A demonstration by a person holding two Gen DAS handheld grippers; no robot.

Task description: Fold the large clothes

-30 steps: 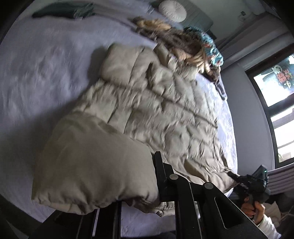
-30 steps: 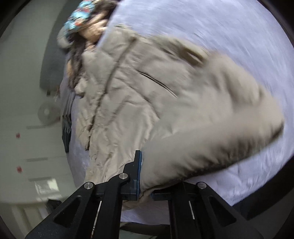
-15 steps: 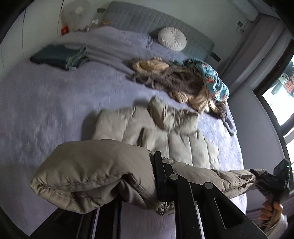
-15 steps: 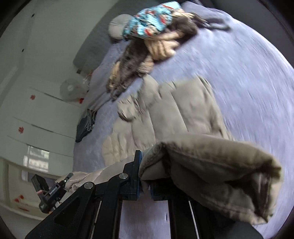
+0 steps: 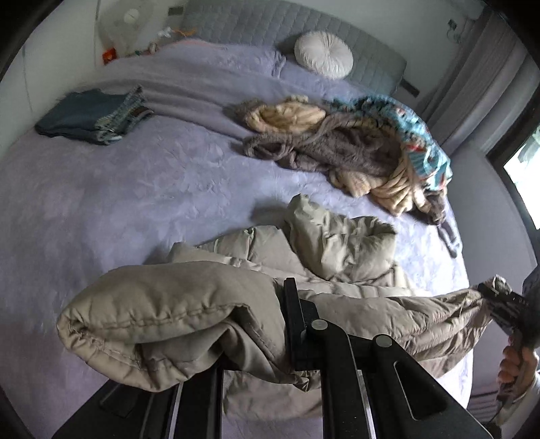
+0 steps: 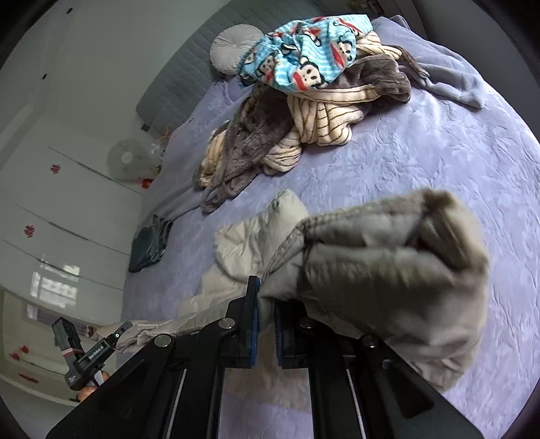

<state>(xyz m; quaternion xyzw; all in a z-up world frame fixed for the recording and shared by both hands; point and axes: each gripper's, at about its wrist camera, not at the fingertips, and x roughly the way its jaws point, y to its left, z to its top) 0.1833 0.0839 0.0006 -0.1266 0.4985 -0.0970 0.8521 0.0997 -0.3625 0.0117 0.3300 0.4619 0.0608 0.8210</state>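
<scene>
Left gripper (image 5: 287,324): jaws nearly closed, pinched on one corner of the beige puffer jacket (image 5: 337,246). The stitched hem bulges out to the left of the jaws in a thick roll, lifted clear of the bed (image 5: 135,189).

Right gripper (image 6: 266,324): jaws nearly closed on the jacket's other hem corner; blue pad faces press the fabric between them. A padded lump of jacket bunches up to the right of the jaws, slightly blurred.

Between the two grippers the held edge stretches in a raised band across the near side of the bed. In the left wrist view the right gripper shows at the far right edge, a hand (image 5: 516,364) wrapped round its handle. In the right wrist view the left gripper shows low at the left, jacket edge clamped in its tip.

Rest of the jacket lies crumpled on the lavender bedspread just beyond the lifted band, its collar end puffed upward.

Farther off, well apart from the jacket:
- pile of unfolded clothes (image 5: 344,145) on the right side of the bed: grey fleece, cream striped piece, blue cartoon print on top
- folded dark jeans (image 5: 91,118) at the far left
- round white cushion (image 5: 322,55) against the grey headboard (image 5: 236,23)
- white fan (image 5: 118,27) beyond the bed's far left corner
</scene>
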